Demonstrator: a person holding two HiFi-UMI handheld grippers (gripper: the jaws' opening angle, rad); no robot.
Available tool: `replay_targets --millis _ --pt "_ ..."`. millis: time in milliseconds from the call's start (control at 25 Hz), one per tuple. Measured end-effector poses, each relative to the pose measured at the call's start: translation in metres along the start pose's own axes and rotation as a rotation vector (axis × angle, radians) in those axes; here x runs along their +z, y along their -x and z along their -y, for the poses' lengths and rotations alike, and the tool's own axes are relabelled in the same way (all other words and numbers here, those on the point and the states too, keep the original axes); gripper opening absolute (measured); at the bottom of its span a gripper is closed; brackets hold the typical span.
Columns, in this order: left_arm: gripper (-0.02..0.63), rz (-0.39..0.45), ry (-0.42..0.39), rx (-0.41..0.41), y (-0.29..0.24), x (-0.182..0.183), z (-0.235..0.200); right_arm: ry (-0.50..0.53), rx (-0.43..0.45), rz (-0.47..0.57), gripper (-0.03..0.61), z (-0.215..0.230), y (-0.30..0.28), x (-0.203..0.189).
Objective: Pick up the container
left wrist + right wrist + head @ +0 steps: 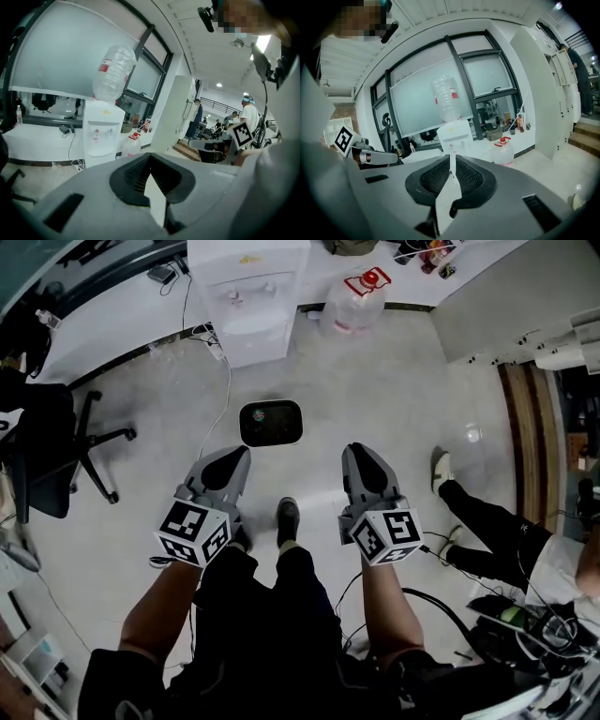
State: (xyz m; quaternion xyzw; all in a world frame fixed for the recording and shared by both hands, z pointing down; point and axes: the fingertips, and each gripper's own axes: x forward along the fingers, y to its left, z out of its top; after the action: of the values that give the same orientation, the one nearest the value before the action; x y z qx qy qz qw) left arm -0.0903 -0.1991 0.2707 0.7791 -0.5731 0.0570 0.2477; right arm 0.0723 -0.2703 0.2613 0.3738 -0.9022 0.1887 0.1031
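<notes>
the task is being judged as hardly begun: the container, a dark, rounded-square box with a pale rim, is lying on the floor, untouched, and nothing is being carried. it is sitting ahead of the person's shoe, between that shoe and the water dispenser, and in the head view it is being framed by the two tools. the left hand-held gripper is being held to the near left of it, clear of it, with its jaws standing together on nothing; in the left gripper view only the room and the dispenser are being shown past the closed tips, not the container. the right hand-held gripper is being held to the near right of the container, also clear of it, and its jaws are likewise standing together with nothing between them. nearly everything is being judged as left to do: jaws are needing to be opened, a hand-held gripper is needing to be lowered to the container's rim, the rim is needing to be gripped, and the container is needing to be lifted off the floor
</notes>
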Motion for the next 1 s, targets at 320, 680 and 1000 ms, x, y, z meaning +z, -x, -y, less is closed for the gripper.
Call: replay_targets --millis 320,680,1000 --pt "0.006 -0.012 0.029 -0.002 -0.021 -0.036 -0.033 -0.054 -0.053 -0.014 0.002 0.009 -0.032 -0.051" --pt "0.005 -0.042 0.046 -0.033 -0.069 -0.114 -0.056 -0.068 -0.078 -0.054 0.002 0.051 -0.066 -0.145" --pt "0.006 -0.054 0.033 -0.048 -0.115 -0.176 -0.072 -0.074 -0.074 -0.056 0.003 0.077 -0.093 -0.204"
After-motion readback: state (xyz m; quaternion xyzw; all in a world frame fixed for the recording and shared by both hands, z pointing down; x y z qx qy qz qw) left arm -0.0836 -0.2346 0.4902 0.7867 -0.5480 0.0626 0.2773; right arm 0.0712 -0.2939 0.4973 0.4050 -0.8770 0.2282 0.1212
